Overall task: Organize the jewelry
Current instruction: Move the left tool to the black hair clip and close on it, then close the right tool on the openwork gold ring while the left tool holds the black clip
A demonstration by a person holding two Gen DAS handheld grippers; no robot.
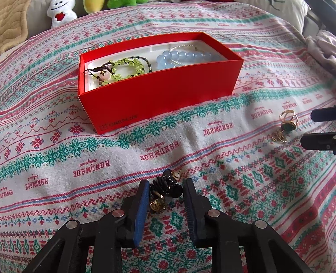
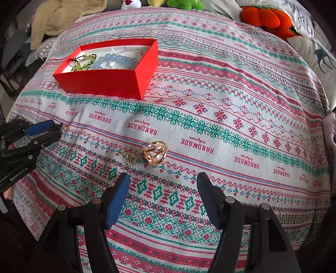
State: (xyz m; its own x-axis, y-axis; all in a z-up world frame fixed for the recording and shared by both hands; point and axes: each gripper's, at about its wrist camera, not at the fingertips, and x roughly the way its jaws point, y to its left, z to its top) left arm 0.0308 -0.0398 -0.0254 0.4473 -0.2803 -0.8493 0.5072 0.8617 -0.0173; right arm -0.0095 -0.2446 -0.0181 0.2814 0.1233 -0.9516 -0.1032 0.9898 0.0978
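A black hair clip [image 1: 168,182] with small gold pieces by it lies on the patterned cloth, and my left gripper [image 1: 167,185] is shut on it, a pad touching each side. In the right wrist view the left gripper [image 2: 56,127] is at the far left with the clip at its tips. The red box [image 1: 159,94] beyond holds a green bead bracelet [image 1: 124,69] and a blue bead bracelet [image 1: 180,57]. My right gripper [image 2: 163,180] is open above the cloth, holding nothing. Just ahead of it lie a gold ring [image 2: 154,152] and small gold earrings [image 2: 130,156].
The embroidered cloth [image 2: 231,117] covers a bed. A white plush [image 1: 61,12] and green plush toys sit along the far edge, an orange plush [image 2: 266,17] and a deer pillow [image 2: 317,54] at the far right, a beige blanket [image 2: 61,16] at the far left.
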